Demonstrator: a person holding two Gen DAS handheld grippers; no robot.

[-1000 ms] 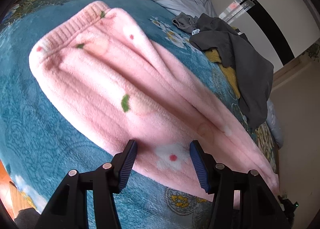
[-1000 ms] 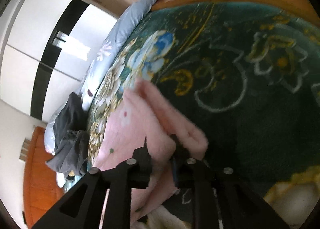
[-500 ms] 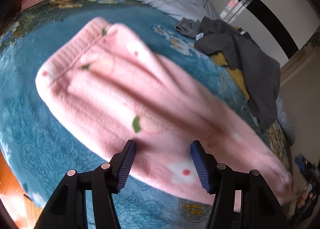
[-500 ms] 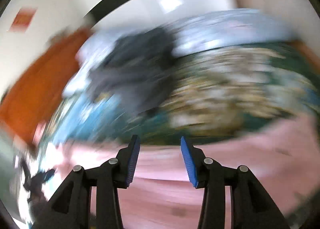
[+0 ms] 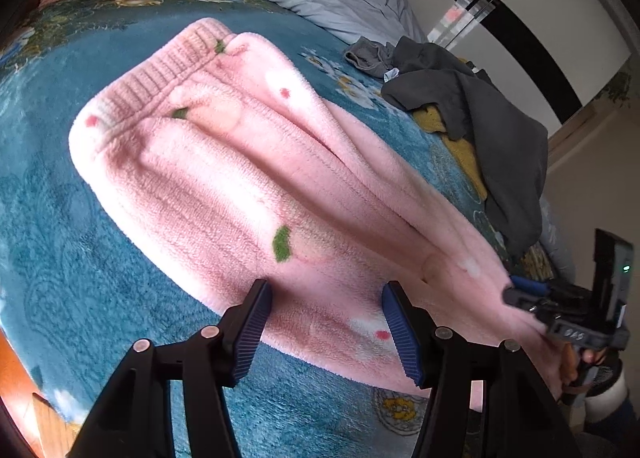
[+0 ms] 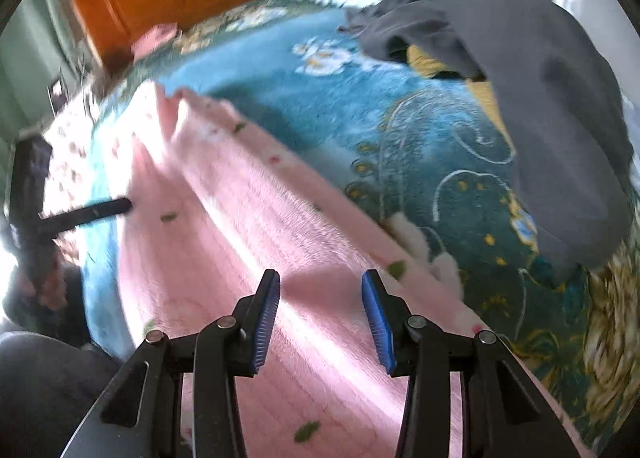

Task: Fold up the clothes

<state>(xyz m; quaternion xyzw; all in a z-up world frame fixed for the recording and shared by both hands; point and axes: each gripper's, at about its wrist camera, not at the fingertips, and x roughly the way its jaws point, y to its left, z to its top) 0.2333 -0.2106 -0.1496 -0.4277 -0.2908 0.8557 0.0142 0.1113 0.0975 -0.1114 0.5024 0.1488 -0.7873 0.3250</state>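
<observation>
Both pairs of jaws stand spread and grip nothing: my left gripper (image 5: 326, 324) and right gripper (image 6: 320, 324) hover over the pink fleece trousers (image 5: 248, 178), which lie flat on the blue blanket (image 5: 56, 242). Beyond them sits a grey clothes heap (image 5: 492, 130).

Bright daylight, soft shadows, fisheye-bent dark edges, right wrist view motion-blurred
</observation>
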